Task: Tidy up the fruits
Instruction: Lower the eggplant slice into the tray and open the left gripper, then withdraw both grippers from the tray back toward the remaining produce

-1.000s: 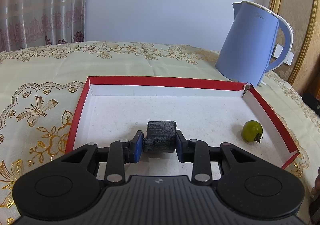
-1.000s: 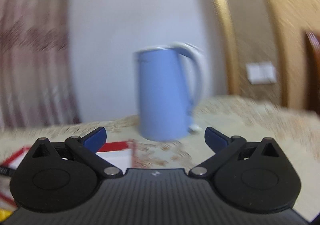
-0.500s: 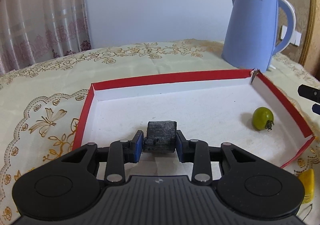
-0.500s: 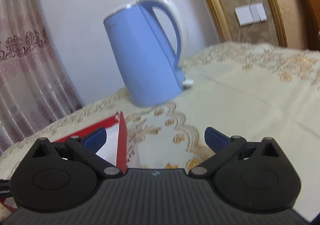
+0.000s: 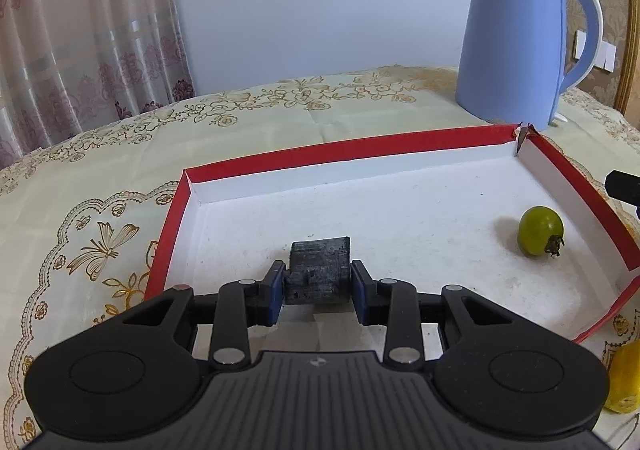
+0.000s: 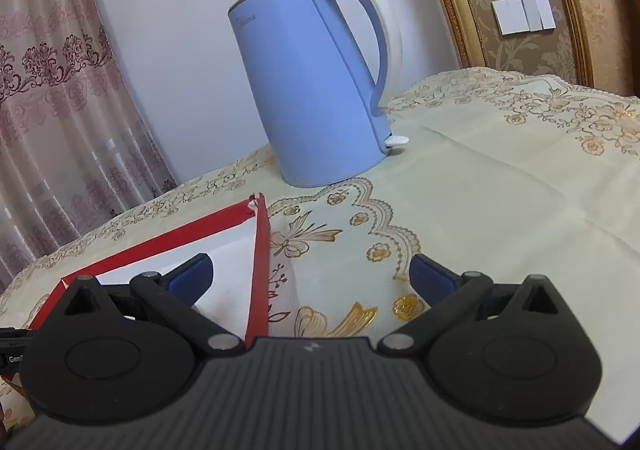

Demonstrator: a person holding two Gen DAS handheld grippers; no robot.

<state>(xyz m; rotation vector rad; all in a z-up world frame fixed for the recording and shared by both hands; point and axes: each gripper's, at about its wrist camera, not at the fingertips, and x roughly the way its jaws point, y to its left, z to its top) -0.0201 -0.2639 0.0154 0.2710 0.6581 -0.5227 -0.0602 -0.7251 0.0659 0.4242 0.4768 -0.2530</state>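
One green fruit [image 5: 540, 237], left view only.

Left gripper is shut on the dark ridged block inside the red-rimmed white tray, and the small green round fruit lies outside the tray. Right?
Not quite. The left wrist view shows the small green round fruit inside the red-rimmed white tray, near its right wall. The left gripper is indeed shut on the dark ridged block.

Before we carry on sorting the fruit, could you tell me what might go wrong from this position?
The left gripper is shut on a black block, so it cannot take fruit until that is released. The green fruit is round and might roll if nudged. The open right gripper straddles the red tray wall and might snag it.
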